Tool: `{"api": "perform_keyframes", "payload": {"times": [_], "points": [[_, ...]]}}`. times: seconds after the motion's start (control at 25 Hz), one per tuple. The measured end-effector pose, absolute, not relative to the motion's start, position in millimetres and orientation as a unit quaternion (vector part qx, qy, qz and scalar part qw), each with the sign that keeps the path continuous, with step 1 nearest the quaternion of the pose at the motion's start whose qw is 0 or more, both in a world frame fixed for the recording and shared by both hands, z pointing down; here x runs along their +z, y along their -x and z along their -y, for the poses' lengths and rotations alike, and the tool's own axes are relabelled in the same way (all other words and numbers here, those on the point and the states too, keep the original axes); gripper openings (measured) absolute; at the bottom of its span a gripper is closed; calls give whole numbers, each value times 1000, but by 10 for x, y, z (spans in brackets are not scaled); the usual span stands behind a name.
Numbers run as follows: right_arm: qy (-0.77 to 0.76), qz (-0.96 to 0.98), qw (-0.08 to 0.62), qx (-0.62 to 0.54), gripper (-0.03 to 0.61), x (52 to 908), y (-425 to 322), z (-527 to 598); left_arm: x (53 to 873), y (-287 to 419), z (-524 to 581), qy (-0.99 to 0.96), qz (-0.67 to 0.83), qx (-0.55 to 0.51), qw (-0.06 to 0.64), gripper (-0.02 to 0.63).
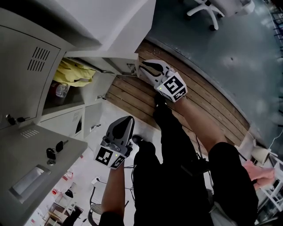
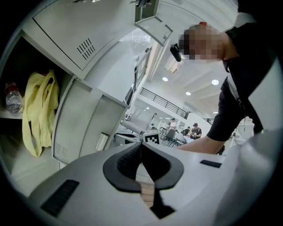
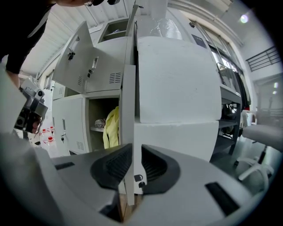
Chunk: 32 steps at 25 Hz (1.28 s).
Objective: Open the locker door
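The grey locker door (image 3: 128, 97) stands open and shows edge-on in the right gripper view, with its latch (image 1: 130, 67) at the free edge. My right gripper (image 3: 132, 152) is shut on that edge, one pad on each side of it; in the head view my right gripper (image 1: 141, 69) meets the locker door (image 1: 112, 62) at the latch. Inside the open locker hang a yellow cloth (image 1: 75, 73) and a clear bottle (image 1: 61, 89) on a shelf. My left gripper (image 1: 129, 119) hangs lower, away from the lockers, and the left gripper (image 2: 141, 148) is shut with nothing in it.
Shut locker doors with keys (image 1: 52, 152) sit below the open one. A second door (image 3: 84, 66) stands open higher up. A white cabinet side (image 3: 177, 88) is to the door's right. Wooden flooring (image 1: 212, 101), an office chair (image 1: 205, 9) and the person's black trousers (image 1: 177, 167) are beneath.
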State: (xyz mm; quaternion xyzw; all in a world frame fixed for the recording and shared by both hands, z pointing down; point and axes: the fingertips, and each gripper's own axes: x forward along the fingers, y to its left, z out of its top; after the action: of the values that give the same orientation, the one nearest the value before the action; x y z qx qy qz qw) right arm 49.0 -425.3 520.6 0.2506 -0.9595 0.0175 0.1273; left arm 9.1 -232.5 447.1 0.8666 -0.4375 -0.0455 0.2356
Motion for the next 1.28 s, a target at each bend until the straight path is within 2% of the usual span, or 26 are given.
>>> {"api": "perform_keyframes", "payload": {"times": [0.36, 0.64, 1.0, 1.28], "points": [[-271, 957, 101, 0, 74, 4641, -690, 3590, 4130, -211, 1896, -891, 399, -64, 204, 15], [-250, 967, 49, 26, 72, 3527, -551, 2062, 3373, -107, 873, -898, 384, -49, 207, 15], [-251, 967, -32, 11, 57, 1989, -711, 978, 2212, -56, 282, -914, 377, -75, 125, 15], [-161, 983, -85, 28, 24, 1575, -649, -5, 1640, -143, -196, -911, 393, -93, 77, 15]]}}
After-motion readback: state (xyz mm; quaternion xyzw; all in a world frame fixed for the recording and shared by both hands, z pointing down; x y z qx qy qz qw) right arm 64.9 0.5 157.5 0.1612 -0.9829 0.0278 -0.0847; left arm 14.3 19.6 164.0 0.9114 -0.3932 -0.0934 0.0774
